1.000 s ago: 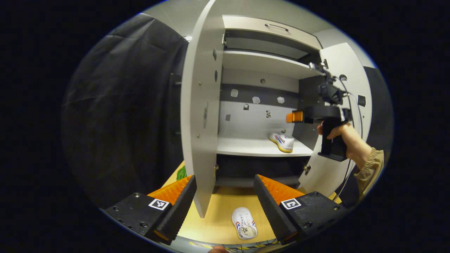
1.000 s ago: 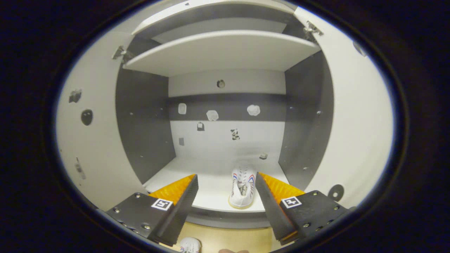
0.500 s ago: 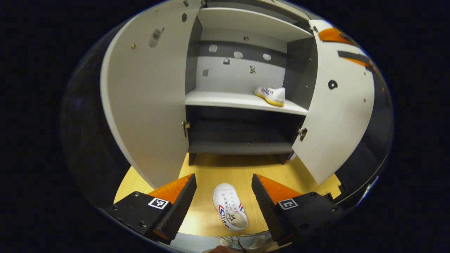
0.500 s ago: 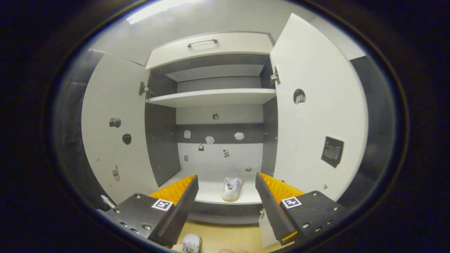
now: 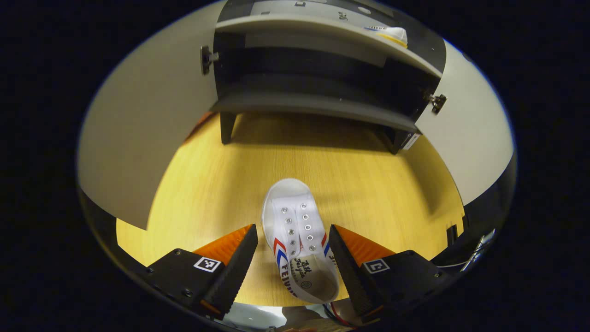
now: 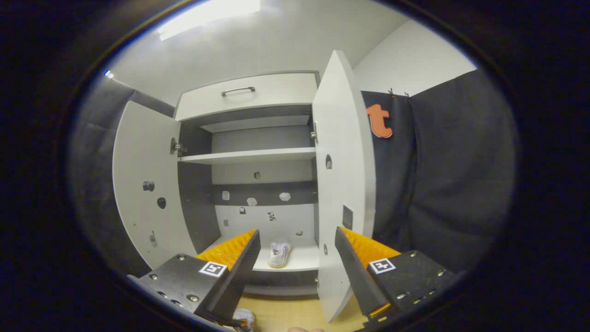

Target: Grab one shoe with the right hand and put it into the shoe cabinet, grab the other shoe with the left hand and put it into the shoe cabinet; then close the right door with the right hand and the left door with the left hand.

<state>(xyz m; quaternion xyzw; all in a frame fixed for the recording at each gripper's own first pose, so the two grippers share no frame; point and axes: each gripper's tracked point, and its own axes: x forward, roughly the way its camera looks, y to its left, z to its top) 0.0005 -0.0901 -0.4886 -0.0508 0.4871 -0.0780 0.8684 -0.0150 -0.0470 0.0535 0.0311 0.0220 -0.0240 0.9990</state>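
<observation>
Left gripper (image 5: pixel 293 253) poised over the second shoe (image 5: pixel 298 242) on the wooden floor (image 5: pixel 359 175), in front of the open shoe cabinet (image 6: pixel 249 157).

Its fingers are spread, one on each side of the shoe's heel end, not yet pressing; the toe points toward the cabinet's front edge. The first shoe (image 6: pixel 278 254) already sits at the right end of the white middle shelf (image 6: pixel 295 263). The right gripper (image 6: pixel 297 263) hangs back with fingers spread and empty, facing the edge of the right door (image 6: pixel 343 184); the left door (image 6: pixel 143 193) stands wide open. The step in hand looks like the left-hand grab: next, pinch the shoe's sides, lift, and carry it to the shelf beside its mate.
</observation>
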